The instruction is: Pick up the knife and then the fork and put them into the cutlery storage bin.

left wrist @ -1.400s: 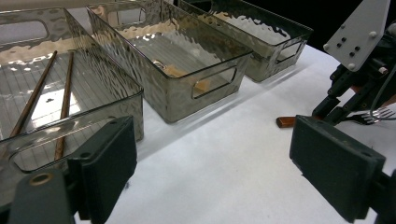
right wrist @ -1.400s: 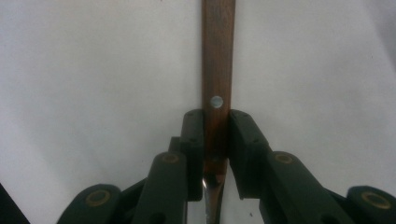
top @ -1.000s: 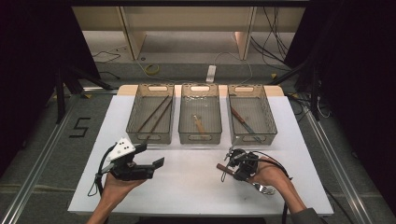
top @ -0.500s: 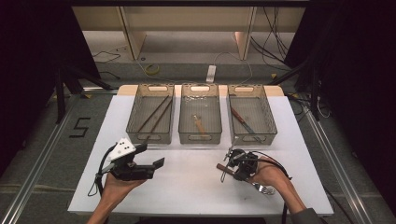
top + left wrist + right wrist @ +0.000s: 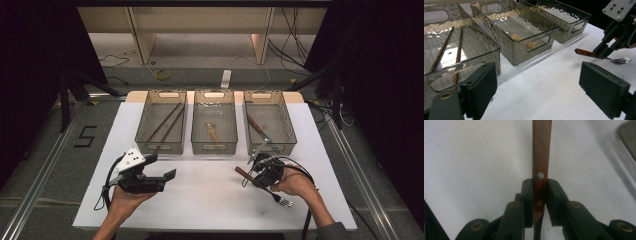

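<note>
Nearest the person, the right gripper (image 5: 261, 172) clamps a fork (image 5: 270, 190) by its wooden handle — tines (image 5: 285, 201) toward the table's near edge, just over the white table (image 5: 210, 200). The left gripper (image 5: 162, 177) hovers with jaws wide, holding nothing. Farther off stand three bins (image 5: 215, 147) — chopsticks (image 5: 165, 122) in the left one.

A white table (image 5: 210, 200) is seen bearing three clear bins in a row toward twelve o'clock: left bin (image 5: 162, 147), middle bin (image 5: 215, 147), right bin (image 5: 287, 145).
</note>
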Motion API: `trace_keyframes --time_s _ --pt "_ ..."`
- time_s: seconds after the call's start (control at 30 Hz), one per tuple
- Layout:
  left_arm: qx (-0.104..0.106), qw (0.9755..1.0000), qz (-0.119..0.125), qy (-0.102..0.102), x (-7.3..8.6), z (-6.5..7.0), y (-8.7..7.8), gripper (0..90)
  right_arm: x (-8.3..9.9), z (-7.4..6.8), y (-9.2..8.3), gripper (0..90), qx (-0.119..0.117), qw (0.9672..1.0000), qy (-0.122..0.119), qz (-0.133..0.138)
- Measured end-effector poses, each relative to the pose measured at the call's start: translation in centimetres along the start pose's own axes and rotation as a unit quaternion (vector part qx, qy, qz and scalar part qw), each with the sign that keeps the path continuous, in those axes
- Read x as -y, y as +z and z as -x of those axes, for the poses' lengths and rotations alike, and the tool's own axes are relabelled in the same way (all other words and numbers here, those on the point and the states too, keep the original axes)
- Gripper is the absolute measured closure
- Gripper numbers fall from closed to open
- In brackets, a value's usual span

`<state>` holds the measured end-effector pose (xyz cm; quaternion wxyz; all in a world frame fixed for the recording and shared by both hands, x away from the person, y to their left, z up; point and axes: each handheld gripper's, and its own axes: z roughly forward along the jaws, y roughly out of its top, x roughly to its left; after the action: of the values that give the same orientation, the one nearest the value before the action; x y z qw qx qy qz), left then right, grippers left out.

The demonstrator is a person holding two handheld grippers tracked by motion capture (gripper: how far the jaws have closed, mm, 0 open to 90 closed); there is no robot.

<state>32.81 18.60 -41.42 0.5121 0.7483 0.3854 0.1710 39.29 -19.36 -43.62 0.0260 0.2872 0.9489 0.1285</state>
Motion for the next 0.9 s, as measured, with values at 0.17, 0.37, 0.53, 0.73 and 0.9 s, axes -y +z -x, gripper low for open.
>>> trace_keyframes --time_s 0.17,0.37,0.53,0.73,0.9 --pt "0.001 1.0 0.0 0.0 0.0 0.0 0.0 14.2 0.2 0.4 -0.3 77.7 -0.002 0.9999 0.007 0.01" --pt "0.0 1.0 0.0 -0.001 0.0 0.0 0.0 14.2 0.4 0.8 -0.8 77.7 -0.003 0.9994 0.019 0.028" --pt "0.0 1.0 0.0 -0.001 0.0 0.0 0.0 14.2 0.6 1.1 -1.2 77.8 -0.002 0.9989 0.027 0.039" --pt "-0.001 1.0 0.0 -0.002 0.0 -0.1 0.0 14.2 0.7 1.6 -2.2 77.8 -0.006 0.9978 0.031 0.058" --pt "-0.002 1.0 0.0 -0.002 0.0 -0.1 -0.1 14.2 0.6 2.2 -3.3 77.8 -0.007 0.9957 0.04 0.083"
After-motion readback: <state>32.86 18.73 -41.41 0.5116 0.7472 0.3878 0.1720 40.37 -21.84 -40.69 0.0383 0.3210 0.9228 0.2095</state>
